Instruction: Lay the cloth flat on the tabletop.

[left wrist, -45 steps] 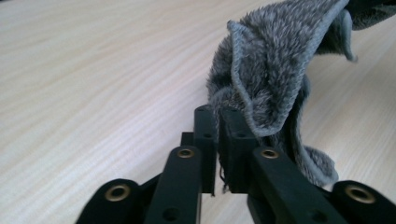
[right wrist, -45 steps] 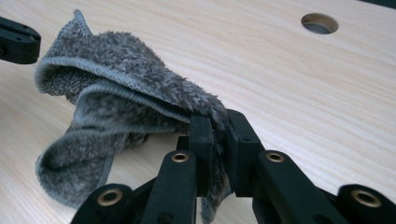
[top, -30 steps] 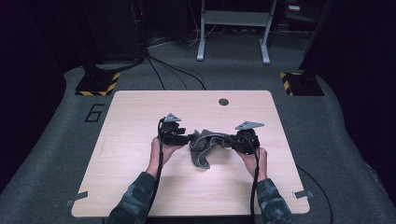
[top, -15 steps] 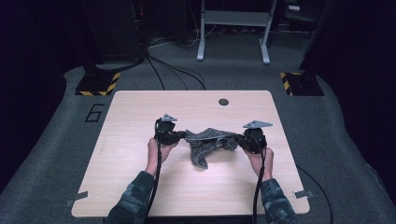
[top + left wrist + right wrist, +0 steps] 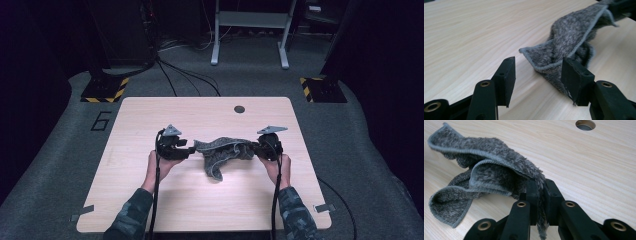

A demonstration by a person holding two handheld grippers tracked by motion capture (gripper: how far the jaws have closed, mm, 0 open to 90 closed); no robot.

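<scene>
Right gripper (image 5: 539,195) pinching one end of the grey cloth (image 5: 222,152). Left gripper (image 5: 537,75) wide open, cloth corner between its jaws, maybe touching one.

This is a lab or recording studio, not a home. Under the tools stands a plain light-wood desk (image 5: 200,200) with a round cable hole (image 5: 239,109) beyond them. The desk sits on grey carpet (image 5: 360,165), where a number 6 (image 5: 101,120) is marked on the floor to the left of the left tool (image 5: 188,148). Past the desk's far corners lie black pads edged with yellow-black hazard stripes (image 5: 106,90), black cables (image 5: 175,75) run across the floor, and a grey metal stand (image 5: 250,35) rises further back. Dark curtains or walls close in the sides. Tape tabs (image 5: 322,208) mark the desk's near corners.
</scene>
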